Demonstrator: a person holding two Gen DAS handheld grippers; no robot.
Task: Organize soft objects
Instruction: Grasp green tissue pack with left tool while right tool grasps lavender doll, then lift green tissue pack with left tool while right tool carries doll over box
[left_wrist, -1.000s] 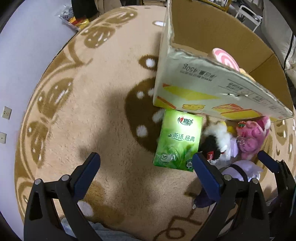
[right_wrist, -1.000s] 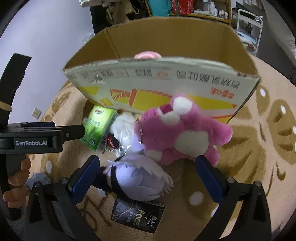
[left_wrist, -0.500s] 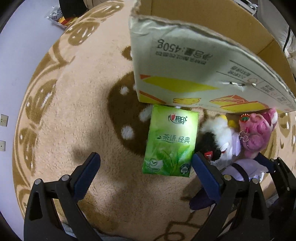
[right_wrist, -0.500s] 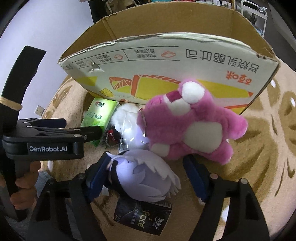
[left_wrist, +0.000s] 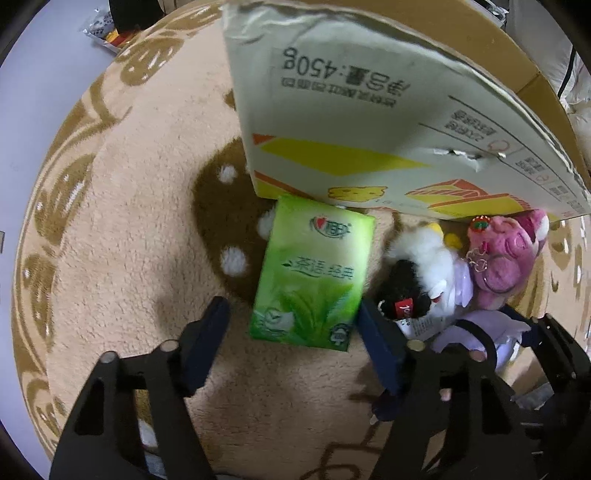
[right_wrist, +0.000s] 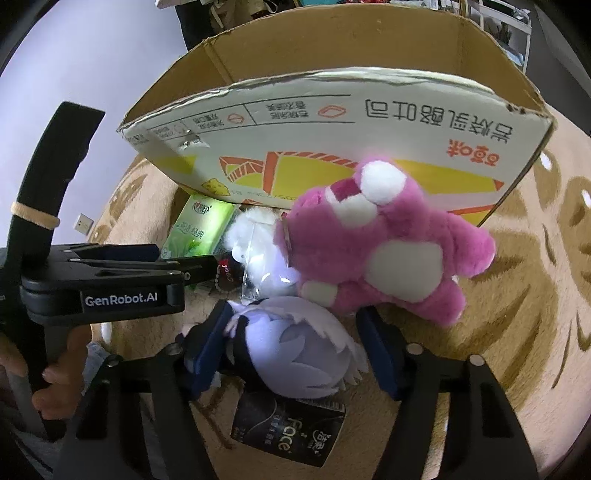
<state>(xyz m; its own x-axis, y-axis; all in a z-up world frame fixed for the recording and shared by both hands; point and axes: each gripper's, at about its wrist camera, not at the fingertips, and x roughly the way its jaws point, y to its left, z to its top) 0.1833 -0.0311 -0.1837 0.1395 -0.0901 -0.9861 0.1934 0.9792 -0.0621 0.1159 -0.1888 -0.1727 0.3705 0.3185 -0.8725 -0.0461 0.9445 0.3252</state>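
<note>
Big cardboard box (right_wrist: 332, 122) sits on the rug (left_wrist: 122, 229); pink plush (right_wrist: 384, 254) lies against it; left gripper (left_wrist: 295, 343) gapes around the green tissue pack (left_wrist: 314, 273), not squeezing; right gripper (right_wrist: 295, 350) straddles the purple plush (right_wrist: 295, 354), contact unclear.

Tissue pack (left_wrist: 314, 277) before box (left_wrist: 369, 122); plush toys (right_wrist: 376, 251) right of pack, seemingly touching.
</note>
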